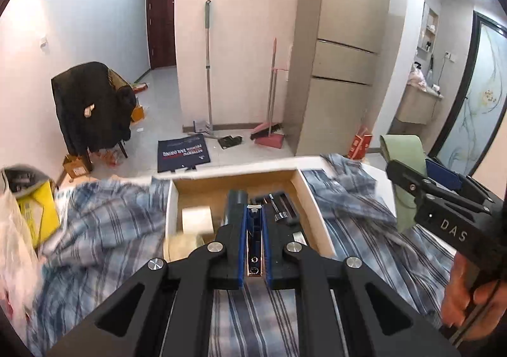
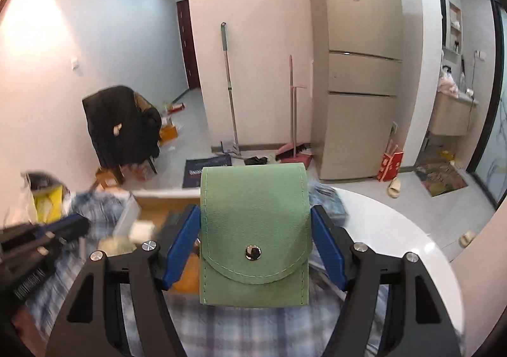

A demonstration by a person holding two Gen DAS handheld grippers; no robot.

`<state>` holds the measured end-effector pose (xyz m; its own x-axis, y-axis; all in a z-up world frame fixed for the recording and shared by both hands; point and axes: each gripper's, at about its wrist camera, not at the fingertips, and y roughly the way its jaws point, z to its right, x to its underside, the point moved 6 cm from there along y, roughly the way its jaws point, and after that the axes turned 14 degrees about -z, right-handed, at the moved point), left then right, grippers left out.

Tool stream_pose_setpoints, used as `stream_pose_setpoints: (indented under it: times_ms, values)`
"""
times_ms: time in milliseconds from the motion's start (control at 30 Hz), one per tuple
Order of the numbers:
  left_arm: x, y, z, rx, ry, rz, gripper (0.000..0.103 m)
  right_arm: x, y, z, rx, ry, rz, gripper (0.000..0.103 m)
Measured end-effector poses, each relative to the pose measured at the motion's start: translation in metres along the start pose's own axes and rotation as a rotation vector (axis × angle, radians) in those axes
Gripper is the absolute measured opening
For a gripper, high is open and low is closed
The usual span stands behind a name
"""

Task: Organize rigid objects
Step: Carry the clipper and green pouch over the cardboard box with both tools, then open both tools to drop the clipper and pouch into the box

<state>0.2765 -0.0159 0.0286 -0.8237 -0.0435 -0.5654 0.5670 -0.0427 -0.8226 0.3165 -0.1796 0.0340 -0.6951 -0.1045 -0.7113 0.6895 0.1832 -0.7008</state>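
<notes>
Jaws of the left gripper (image 1: 253,223) are clamped on a slim metallic bar (image 1: 254,257); a soft green suede pouch (image 2: 254,236) is pinched by the right gripper (image 2: 255,243).

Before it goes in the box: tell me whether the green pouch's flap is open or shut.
Shut. The green pouch has its flap folded down over the front, with the metal snap at the flap's tip.

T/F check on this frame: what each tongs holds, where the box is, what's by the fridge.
1. The right tongs grip a green snap pouch. True.
2. The left tongs are wide open and hold nothing. False: they are shut on a thin metal piece.
3. An open box sits on the plaid cloth. True.
4. The green pouch lies inside the box. False: it is held up in the tongs.
5. A pink broom leans beside the fridge. True.
</notes>
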Motion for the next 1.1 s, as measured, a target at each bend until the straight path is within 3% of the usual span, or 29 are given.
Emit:
stream_pose_setpoints:
  times_ms: [133,233,300,433,600,767,1000,1033,1067,1100]
  values:
    - [-0.015,0.022,-0.013,0.016,-0.033,-0.002,0.010,-0.015,0.032,-0.015,-0.049,0.068,-0.035,0.069]
    - [-0.009,0.056,-0.023,0.069,-0.071,-0.065,0.010,-0.015,0.056,-0.023,-0.034,0.087,-0.047,0.069]
    - [-0.004,0.076,-0.029,0.056,-0.080,-0.100,0.010,-0.012,0.064,-0.033,0.023,0.040,-0.028,0.069]
    - [0.009,0.109,-0.038,0.028,-0.067,-0.138,0.010,0.002,0.089,-0.043,-0.041,0.011,-0.097,0.069]
    - [0.017,0.143,-0.043,0.014,-0.080,-0.189,0.010,0.016,0.111,-0.043,-0.035,-0.014,-0.159,0.069]
    - [0.018,0.154,-0.056,0.047,-0.129,-0.187,0.010,0.021,0.118,-0.041,-0.036,-0.017,-0.188,0.069]
    - [0.015,0.136,-0.058,0.011,-0.115,-0.133,0.012,0.023,0.123,-0.048,-0.091,-0.014,-0.214,0.069]
    - [0.014,0.129,-0.059,0.001,-0.122,-0.103,0.025,0.022,0.121,-0.048,-0.084,-0.018,-0.201,0.069]
    - [0.012,0.120,-0.061,-0.009,-0.137,-0.047,0.060,0.022,0.120,-0.048,-0.068,-0.024,-0.193,0.069]
    - [0.010,0.111,-0.064,-0.020,-0.157,0.026,0.084,0.021,0.120,-0.049,-0.056,-0.032,-0.186,0.069]
